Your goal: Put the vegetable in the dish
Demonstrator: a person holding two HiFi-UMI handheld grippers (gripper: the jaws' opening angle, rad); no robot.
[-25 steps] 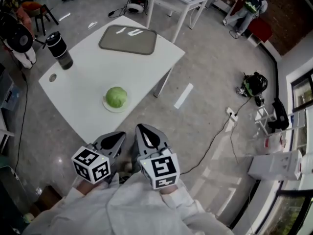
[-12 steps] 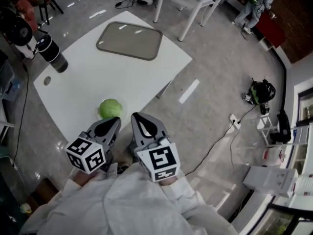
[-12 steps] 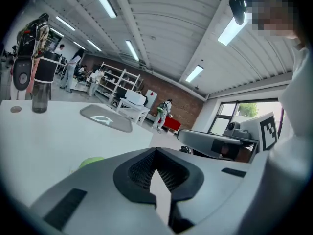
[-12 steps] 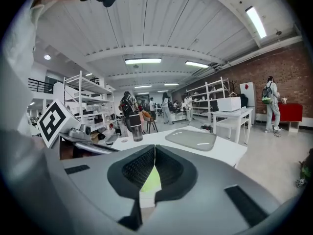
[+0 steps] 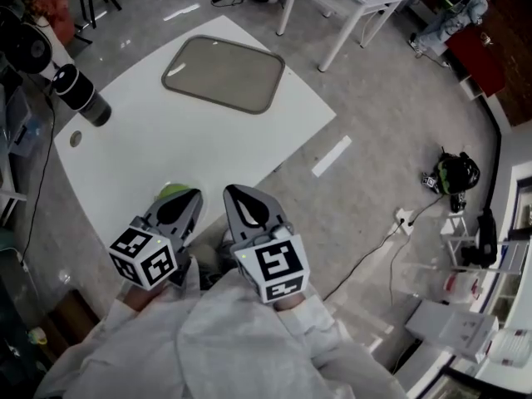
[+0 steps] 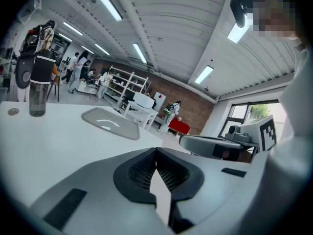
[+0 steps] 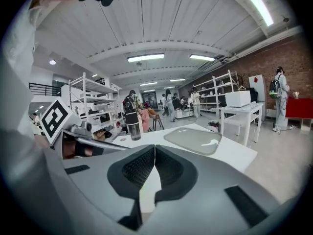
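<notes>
Cabbage (image 5: 171,191) just beyond left claw (image 5: 188,199)

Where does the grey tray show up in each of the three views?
Head view: tray in the upper middle.
Left gripper view: tray left of centre.
Right gripper view: tray right of centre.
Shared landmark: the dark bottle, in all three.

At the head view's lower centre, the left gripper (image 5: 177,206) and right gripper (image 5: 243,208) sit side by side, jaws pressed together.
</notes>
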